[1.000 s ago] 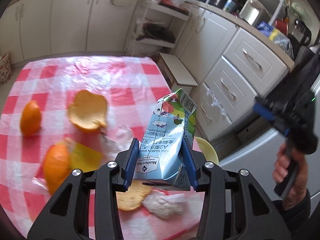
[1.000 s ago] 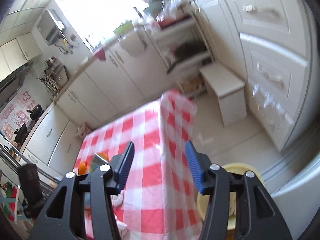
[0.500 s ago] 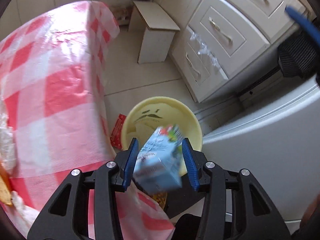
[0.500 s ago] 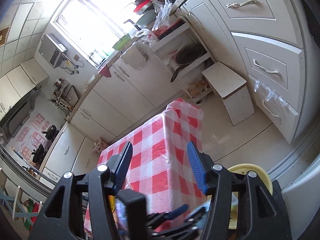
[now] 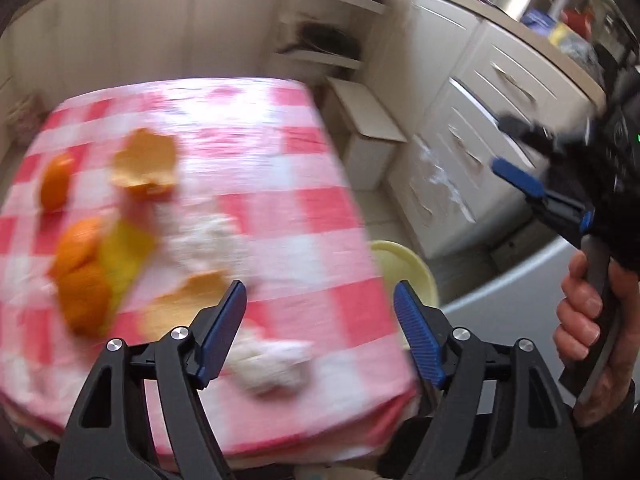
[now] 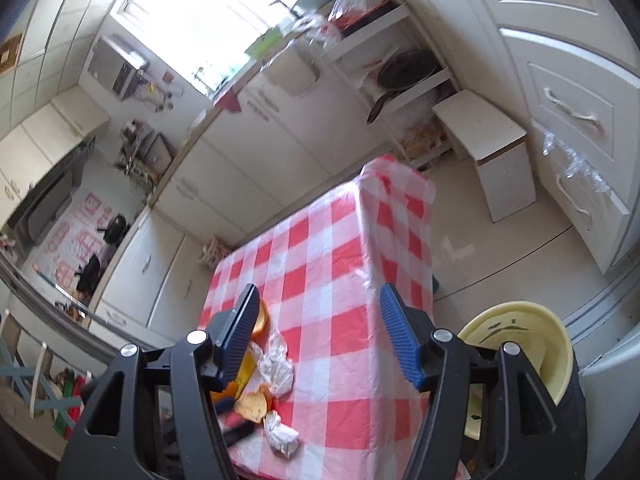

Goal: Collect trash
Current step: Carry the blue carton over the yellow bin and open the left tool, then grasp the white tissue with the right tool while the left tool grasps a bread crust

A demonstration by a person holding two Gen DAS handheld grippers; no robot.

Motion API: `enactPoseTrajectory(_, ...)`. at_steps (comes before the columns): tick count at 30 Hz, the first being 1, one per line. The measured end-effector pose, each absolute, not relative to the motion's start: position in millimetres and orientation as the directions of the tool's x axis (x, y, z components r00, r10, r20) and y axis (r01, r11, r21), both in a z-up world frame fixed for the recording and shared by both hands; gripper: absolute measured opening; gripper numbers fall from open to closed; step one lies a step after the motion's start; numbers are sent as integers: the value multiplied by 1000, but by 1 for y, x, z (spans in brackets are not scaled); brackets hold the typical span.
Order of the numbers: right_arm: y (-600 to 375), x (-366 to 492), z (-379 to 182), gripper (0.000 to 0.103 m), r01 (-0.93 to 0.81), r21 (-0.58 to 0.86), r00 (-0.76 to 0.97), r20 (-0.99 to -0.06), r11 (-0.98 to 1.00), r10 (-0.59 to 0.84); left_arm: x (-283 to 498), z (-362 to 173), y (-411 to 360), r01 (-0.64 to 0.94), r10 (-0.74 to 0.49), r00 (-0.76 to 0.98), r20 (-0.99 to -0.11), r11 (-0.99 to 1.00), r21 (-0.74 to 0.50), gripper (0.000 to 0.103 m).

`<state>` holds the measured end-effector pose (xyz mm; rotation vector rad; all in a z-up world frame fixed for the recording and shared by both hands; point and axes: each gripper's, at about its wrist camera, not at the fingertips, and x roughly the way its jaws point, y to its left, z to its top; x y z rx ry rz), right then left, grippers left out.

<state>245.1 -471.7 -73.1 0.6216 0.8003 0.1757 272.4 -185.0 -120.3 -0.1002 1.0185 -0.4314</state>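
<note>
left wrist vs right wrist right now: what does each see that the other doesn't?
Left wrist only: the whole orange at the table's far left, the right gripper seen from outside, and the hand holding it. Right wrist only: the bright window and the microwave. Both: the checked table, peel, crumpled tissues, yellow bin and white stool. Both grippers are open and empty.

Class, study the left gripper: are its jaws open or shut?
Open. The left gripper has just been opening; nothing sits between its blue pads, only tablecloth beyond.
</note>
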Motion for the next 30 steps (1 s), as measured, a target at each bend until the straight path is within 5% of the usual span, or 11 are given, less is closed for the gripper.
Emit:
enactPoseTrajectory(11, -456, 256, -116, 61, 115, 686, 615, -617, 718, 491, 267, -152, -87, 142, -334, 417, -845, 942, -303, 72)
enactPoseTrajectory(23, -356, 273, -132, 61, -136, 495, 389, -770, 858, 506, 286, -155, -32, -33, -237, 461, -855, 959, -283, 72)
enactPoseTrajectory(30, -307, 250, -157, 61, -356, 344, 219, -873, 869, 436, 284, -166, -58, 57, -296, 418, -859, 952, -300, 72)
